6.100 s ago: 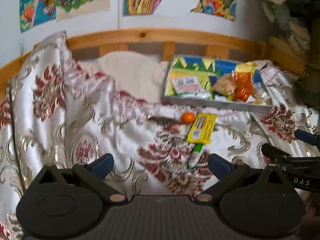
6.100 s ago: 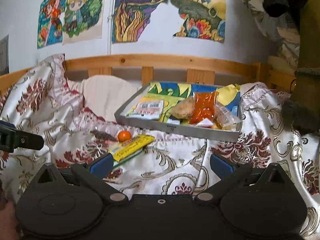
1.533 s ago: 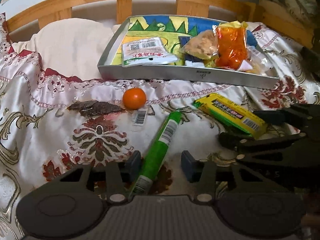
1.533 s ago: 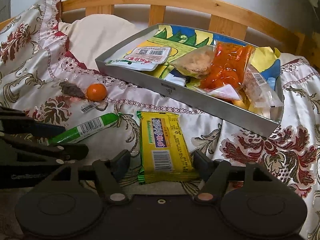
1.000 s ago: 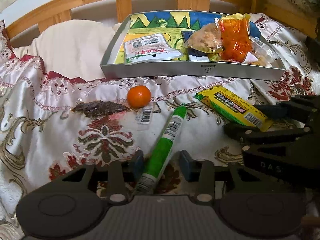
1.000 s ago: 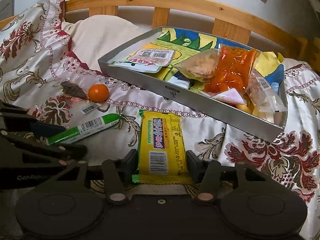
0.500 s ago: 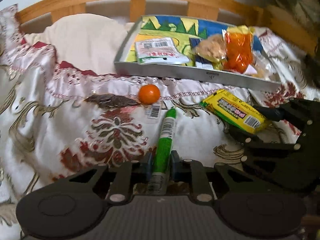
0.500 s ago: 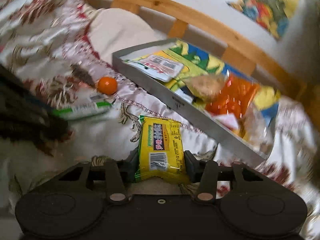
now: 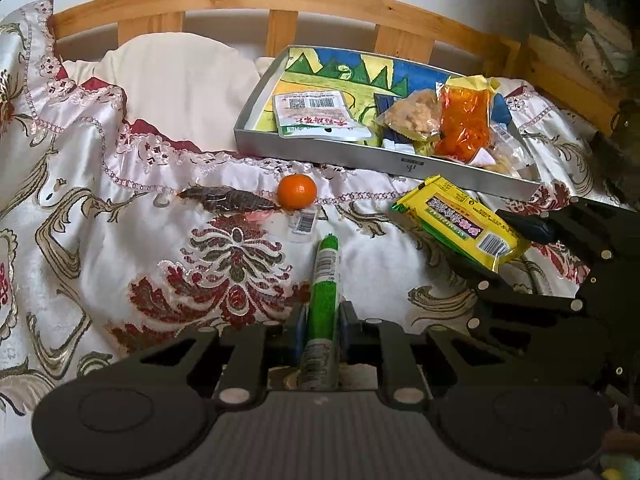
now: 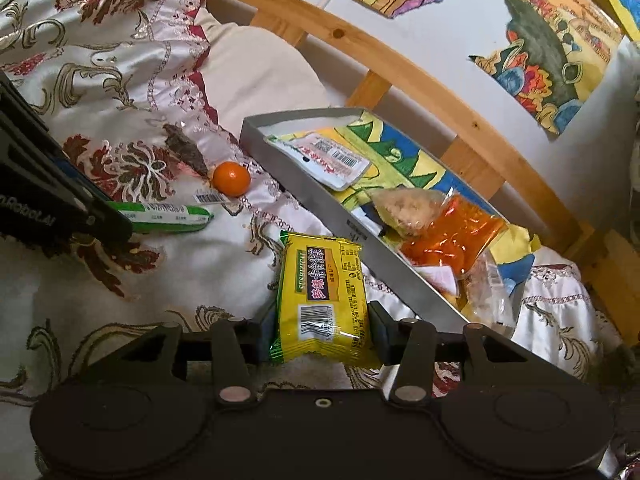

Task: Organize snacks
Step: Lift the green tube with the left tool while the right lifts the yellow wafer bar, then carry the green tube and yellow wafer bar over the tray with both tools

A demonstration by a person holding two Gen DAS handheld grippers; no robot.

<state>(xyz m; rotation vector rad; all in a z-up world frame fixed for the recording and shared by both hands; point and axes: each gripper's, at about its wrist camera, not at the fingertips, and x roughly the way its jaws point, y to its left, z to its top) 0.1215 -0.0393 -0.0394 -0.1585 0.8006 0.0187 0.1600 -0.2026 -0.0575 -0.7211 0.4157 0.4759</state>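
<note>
My left gripper (image 9: pixel 320 330) is shut on a green snack stick (image 9: pixel 325 280) and holds it just above the bedspread. My right gripper (image 10: pixel 322 334) is shut on a yellow snack packet (image 10: pixel 324 292), lifted and tilted. The packet (image 9: pixel 460 220) and the right gripper also show at the right of the left wrist view. The green stick (image 10: pixel 168 216) shows in the right wrist view too. A grey tray (image 9: pixel 384 162) with a colourful lining stands beyond, holding several snack bags. A small orange (image 9: pixel 297 191) and a dark dried snack (image 9: pixel 230 199) lie on the bedspread in front of the tray.
A small barcode label (image 9: pixel 304 222) lies by the orange. A cream pillow (image 9: pixel 180 80) sits left of the tray. A wooden bed rail (image 9: pixel 320 4) runs behind the tray. In the right wrist view the tray's near wall (image 10: pixel 344 228) is close to the packet.
Both grippers closed on their snacks over the last second. The right gripper has since lifted and tilted with the yellow packet; the left gripper holds the green stick straight ahead.
</note>
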